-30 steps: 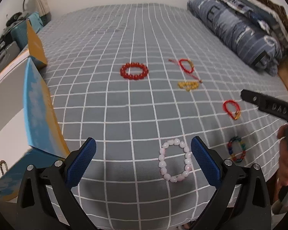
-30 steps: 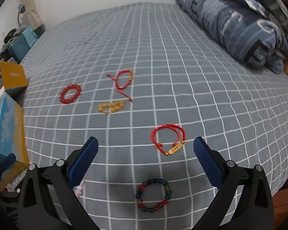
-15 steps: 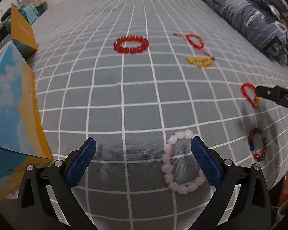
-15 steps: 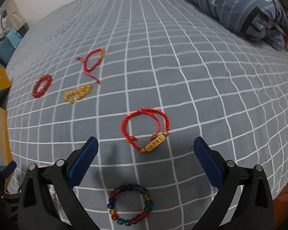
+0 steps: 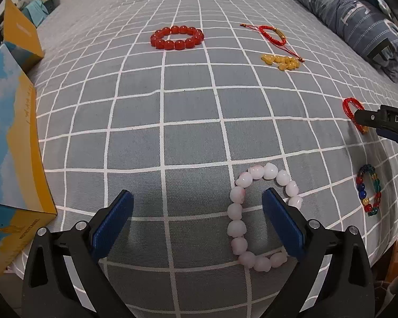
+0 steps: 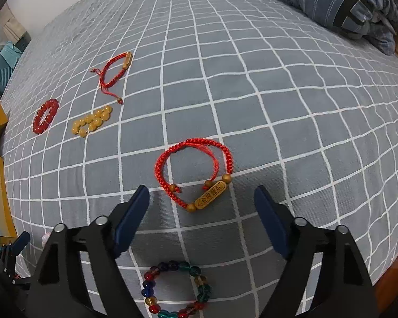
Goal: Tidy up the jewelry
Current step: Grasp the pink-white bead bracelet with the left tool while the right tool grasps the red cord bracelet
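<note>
Bed (image 5: 188,111) with grey sheet, white grid lines. Folded blue quilt (image 5: 358,21) along the bed's far right side, white stripes and dark letters. Blue-and-yellow box (image 5: 10,143) at the bed's left edge, cloud print on its face. Second yellow box (image 5: 21,37) further back on the same edge. Teal case (image 6: 0,63) beyond the bed's far left corner.

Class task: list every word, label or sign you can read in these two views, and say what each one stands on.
"DAS", cut off at the frame edge: on the right gripper.
"PROTECTCAMEL": on the blue and yellow box; its handwritten line is unreadable.
Engraved characters on the red cord bracelet's wooden tag: too small to read.
</note>
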